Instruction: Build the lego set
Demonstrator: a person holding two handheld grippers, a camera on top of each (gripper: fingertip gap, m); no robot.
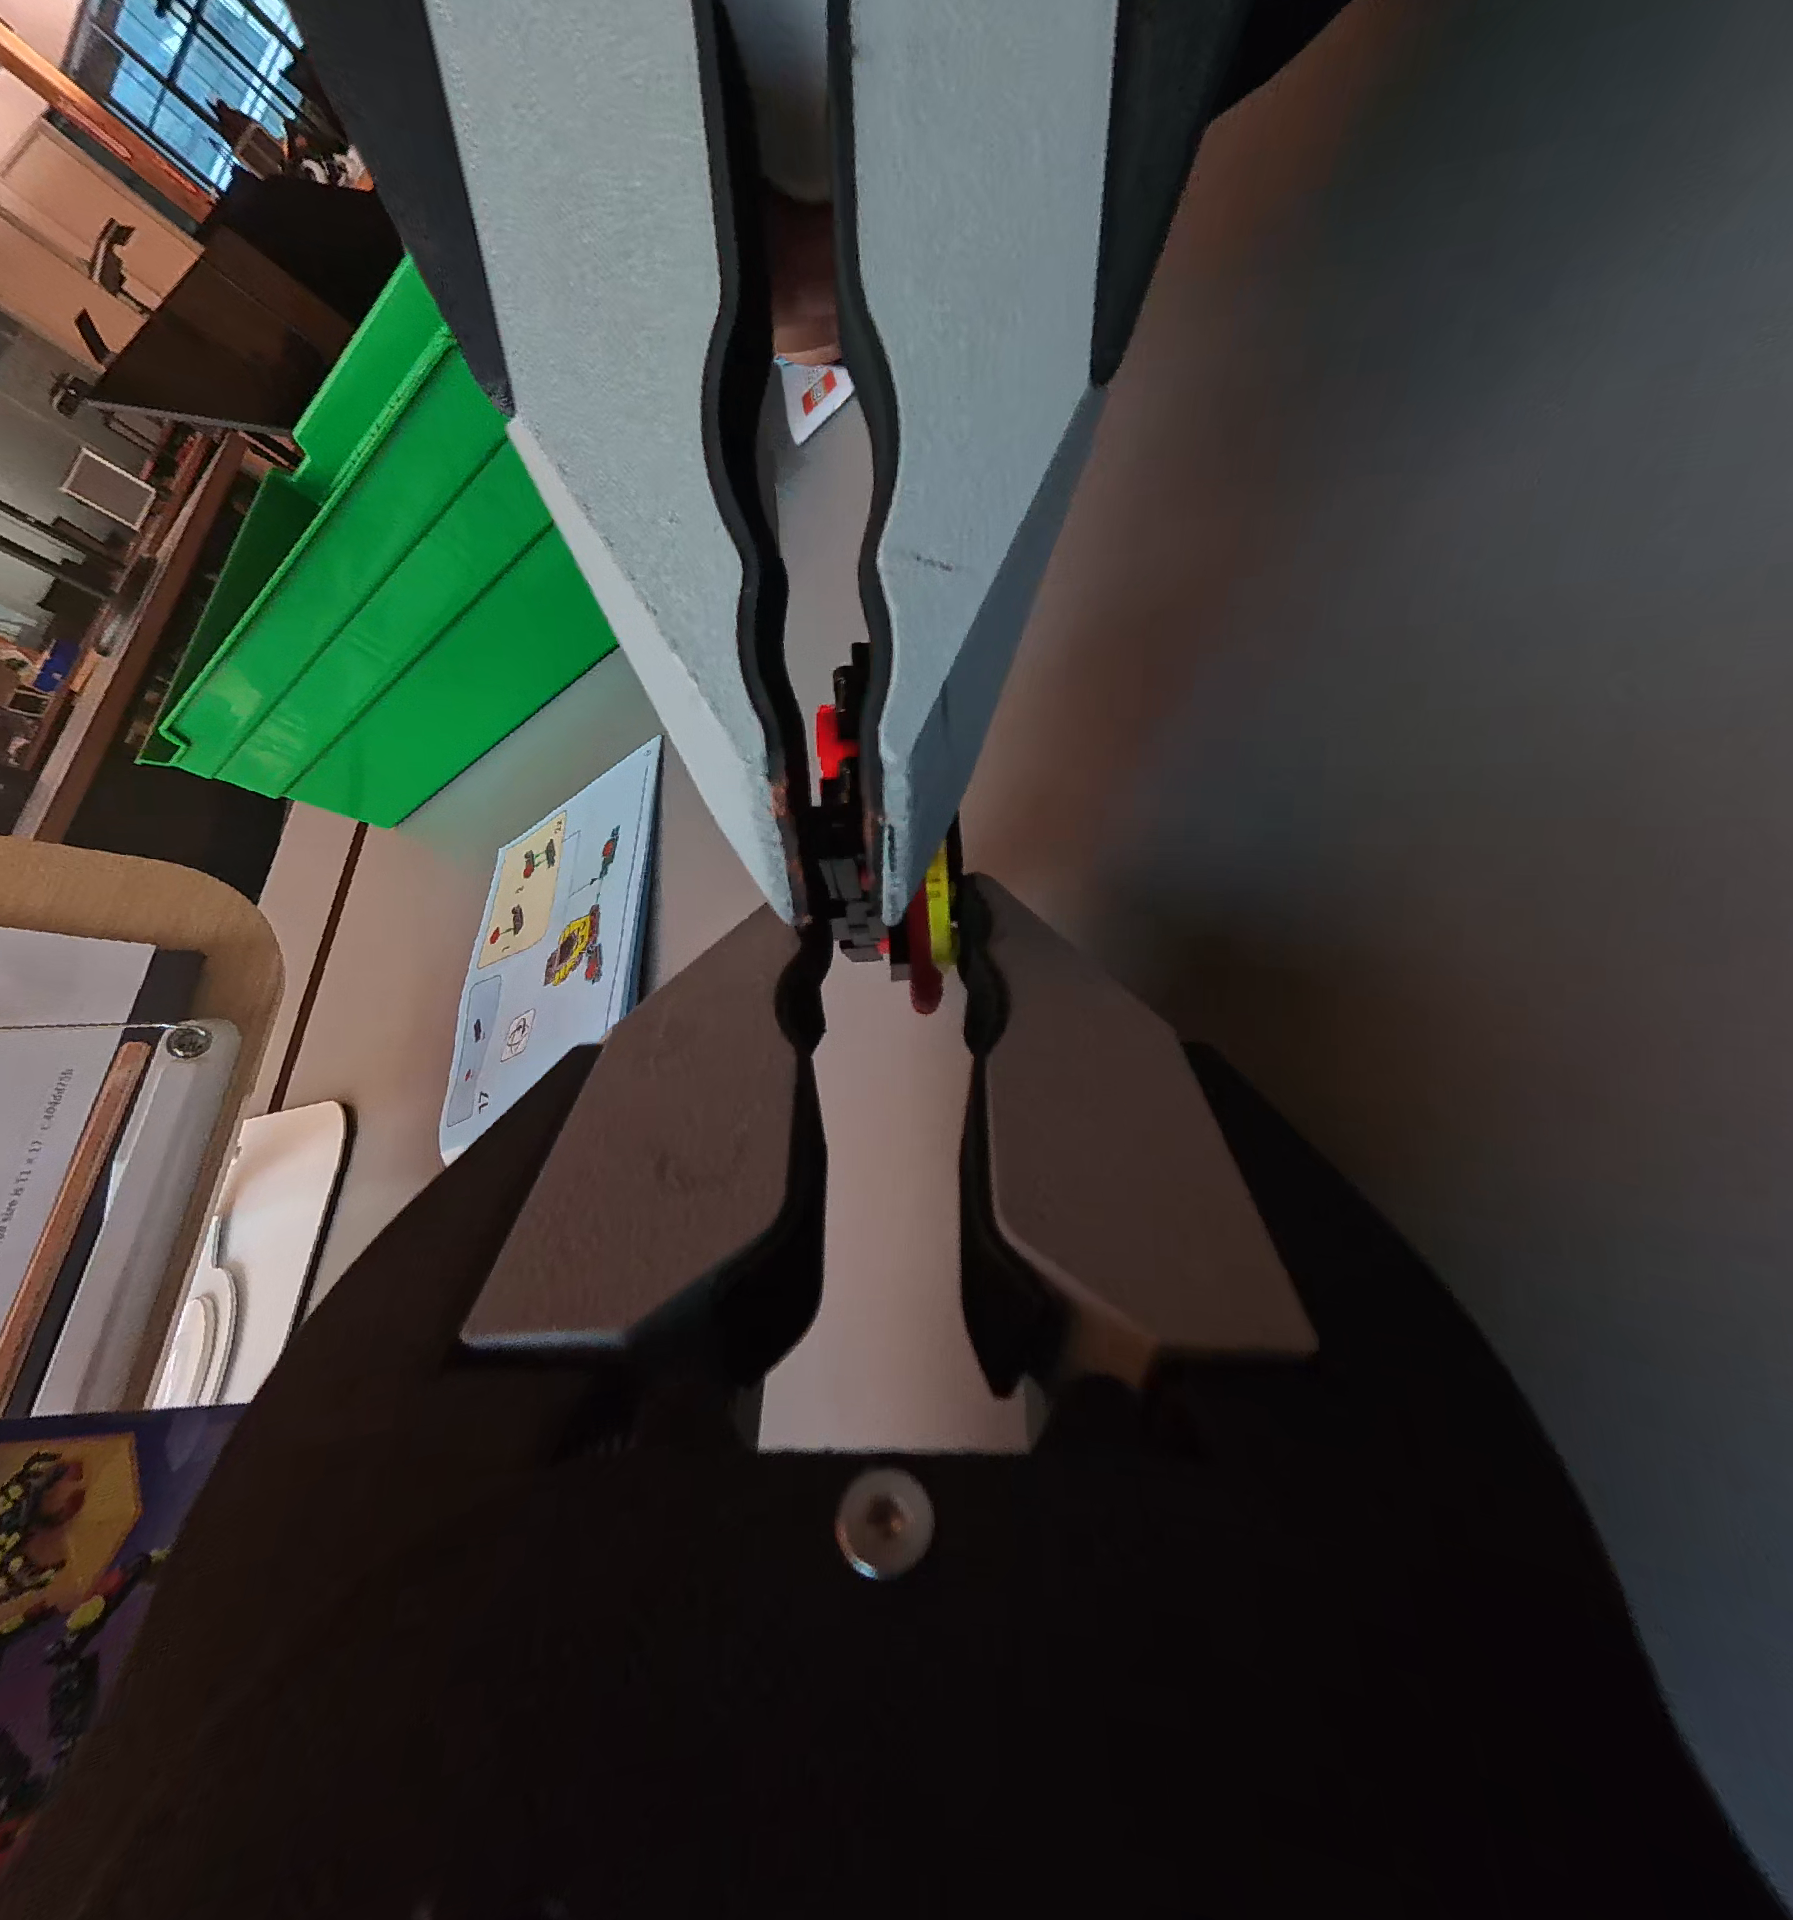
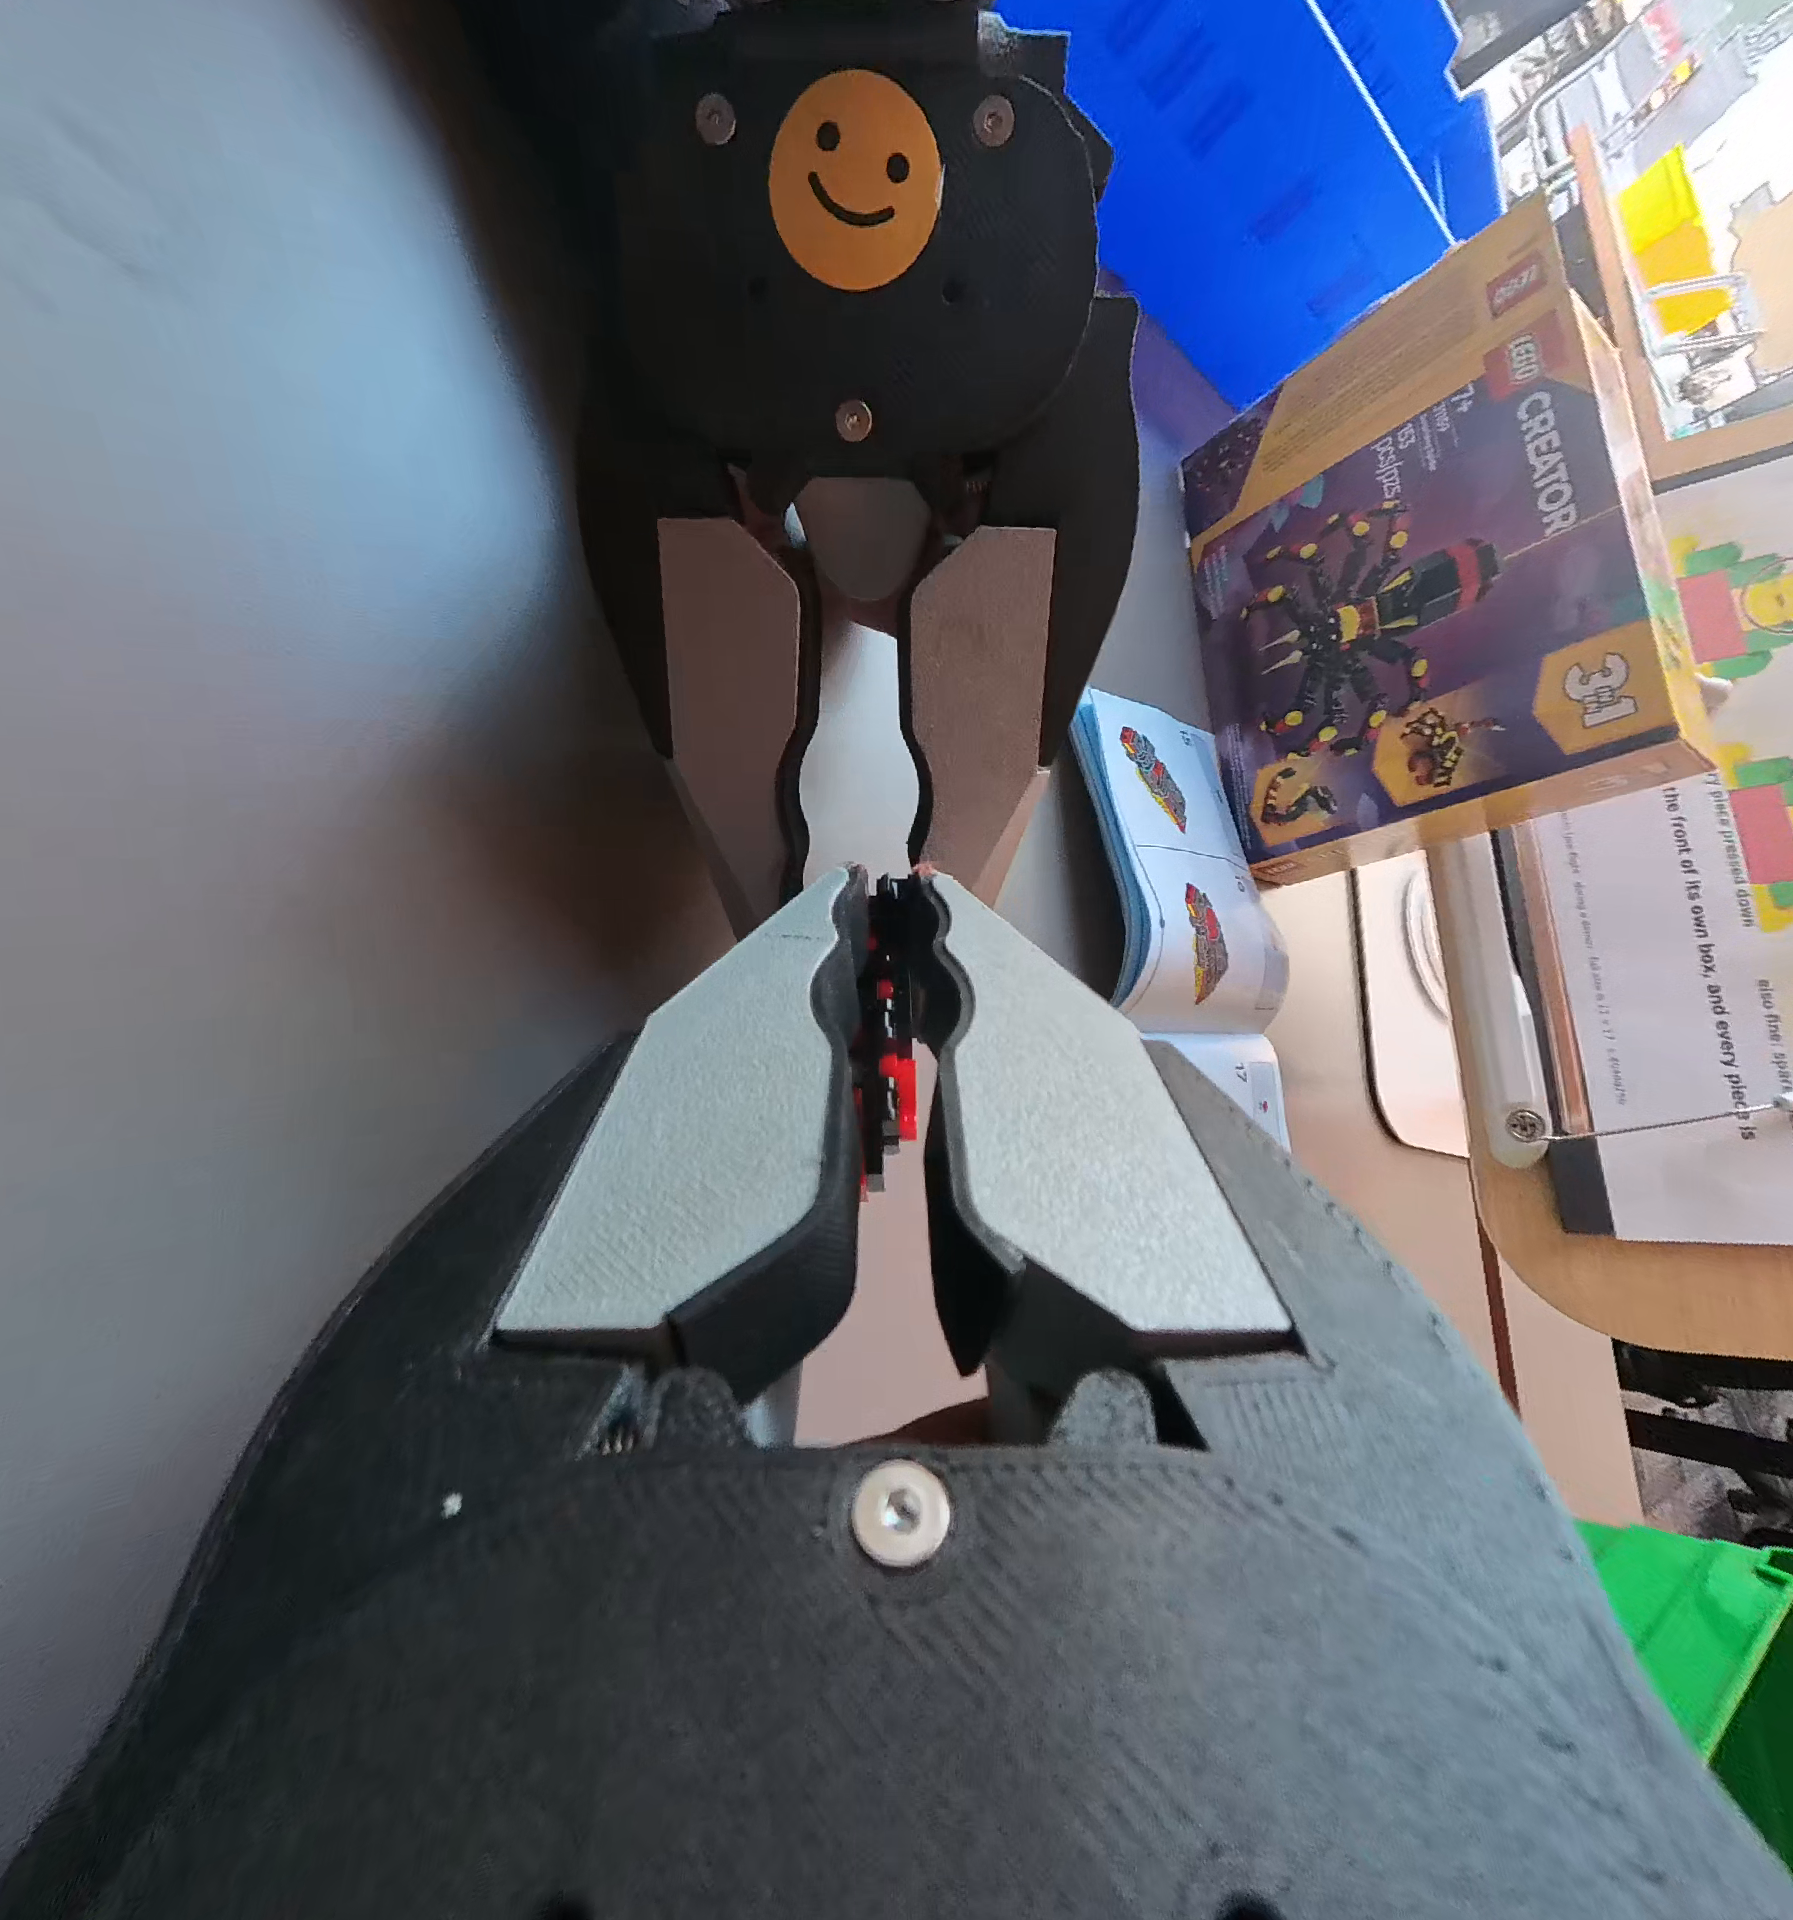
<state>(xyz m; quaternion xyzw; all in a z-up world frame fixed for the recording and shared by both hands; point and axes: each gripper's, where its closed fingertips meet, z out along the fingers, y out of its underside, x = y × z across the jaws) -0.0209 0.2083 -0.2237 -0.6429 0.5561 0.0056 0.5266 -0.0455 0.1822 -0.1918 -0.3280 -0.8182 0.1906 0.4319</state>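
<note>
Lego assembly (image 2: 887, 1023) clamped in right claw (image 2: 890, 904), long axis running along fingers, tip poking out toward left claw (image 2: 859, 847). Left claw facing tip to tip, jaws slightly parted; grip on yellow-red piece (image 1: 936, 914) — cannot tell. Assembly: black, red studs, grey bits. Beyond on bench (image 1: 383, 935): instruction booklet (image 1: 559, 935), set box (image 2: 1432, 623), green bin (image 1: 393, 582).

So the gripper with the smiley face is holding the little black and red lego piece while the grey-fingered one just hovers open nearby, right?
Not quite. In the right wrist view the grey-fingered right gripper is shut on the black and red lego piece. The smiley-faced left gripper meets it tip to tip, its jaws slightly apart; whether they touch the piece cannot be told.
</note>
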